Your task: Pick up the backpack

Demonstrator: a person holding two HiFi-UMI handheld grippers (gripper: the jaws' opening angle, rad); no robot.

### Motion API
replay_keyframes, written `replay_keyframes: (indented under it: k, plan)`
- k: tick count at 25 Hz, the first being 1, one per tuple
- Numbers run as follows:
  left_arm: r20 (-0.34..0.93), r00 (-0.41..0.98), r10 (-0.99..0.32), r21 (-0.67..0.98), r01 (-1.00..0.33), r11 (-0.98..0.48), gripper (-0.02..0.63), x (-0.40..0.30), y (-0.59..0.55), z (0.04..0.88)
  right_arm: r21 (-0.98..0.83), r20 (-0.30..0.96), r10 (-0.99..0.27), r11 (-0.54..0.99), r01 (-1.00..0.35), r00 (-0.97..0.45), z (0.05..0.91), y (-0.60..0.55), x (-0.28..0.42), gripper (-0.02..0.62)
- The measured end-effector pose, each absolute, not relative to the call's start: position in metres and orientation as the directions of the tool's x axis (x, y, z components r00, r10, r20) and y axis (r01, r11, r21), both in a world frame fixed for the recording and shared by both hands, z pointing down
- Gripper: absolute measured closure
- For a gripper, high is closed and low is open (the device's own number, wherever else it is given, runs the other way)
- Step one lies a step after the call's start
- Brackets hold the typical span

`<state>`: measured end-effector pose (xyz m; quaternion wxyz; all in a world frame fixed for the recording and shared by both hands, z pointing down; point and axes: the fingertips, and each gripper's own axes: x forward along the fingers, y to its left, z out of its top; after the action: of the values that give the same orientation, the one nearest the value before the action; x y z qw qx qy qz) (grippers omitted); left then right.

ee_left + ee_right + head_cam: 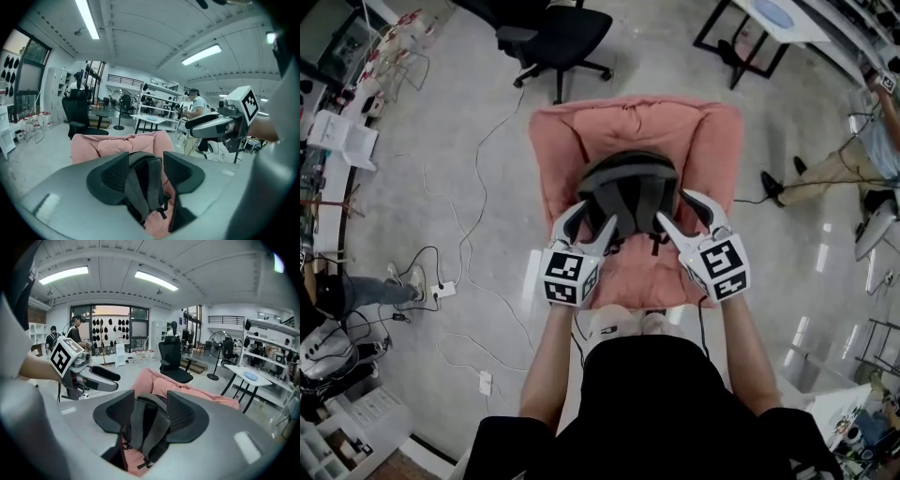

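Note:
A dark grey backpack (628,187) lies on a pink beanbag seat (572,141), its padded shoulder straps (145,185) facing up toward me. My left gripper (591,223) stands at the backpack's near left edge with its jaws apart and the straps showing in the gap; the pads (110,176) do not press on them. My right gripper (686,214) is at the near right edge, also open, with the grey straps (150,425) ahead between its pads (187,416). Each gripper appears in the other's view: the right gripper (211,125), the left gripper (96,373).
A black office chair (558,37) stands beyond the beanbag. Cables and a power strip (442,291) lie on the floor at left. A table (769,23) is at the far right, with a seated person's legs (825,173) near it. Shelves and clutter line the left side.

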<state>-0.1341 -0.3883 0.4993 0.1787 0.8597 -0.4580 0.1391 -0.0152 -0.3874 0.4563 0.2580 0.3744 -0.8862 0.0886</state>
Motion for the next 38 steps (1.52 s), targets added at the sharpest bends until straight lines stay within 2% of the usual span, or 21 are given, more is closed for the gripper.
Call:
replay_keyframes:
  k: [9, 18, 31, 38]
  plan:
    - [0.461, 0.570, -0.680, 0.175, -0.810, -0.559, 0.376, -0.146, -0.432, 0.549, 0.059, 0.628, -0.585, 0.693, -0.718, -0.514, 0.517, -0.433, -0.019, 0.379]
    - [0.539, 0.567, -0.623, 0.109, -0.780, -0.616, 0.359, -0.145, -0.461, 0.615, 0.099, 0.727, -0.515, 0.734, -0.672, -0.455, 0.589, -0.462, -0.016, 0.371]
    - [0.597, 0.542, -0.592, 0.025, -0.750, -0.661, 0.311, -0.145, -0.486, 0.677, 0.179, 0.808, -0.460, 0.786, -0.591, -0.367, 0.656, -0.490, -0.005, 0.333]
    - [0.603, 0.545, -0.582, 0.012, -0.736, -0.677, 0.305, -0.145, -0.495, 0.689, 0.180, 0.816, -0.437, 0.815, -0.550, -0.380, 0.673, -0.501, -0.013, 0.327]
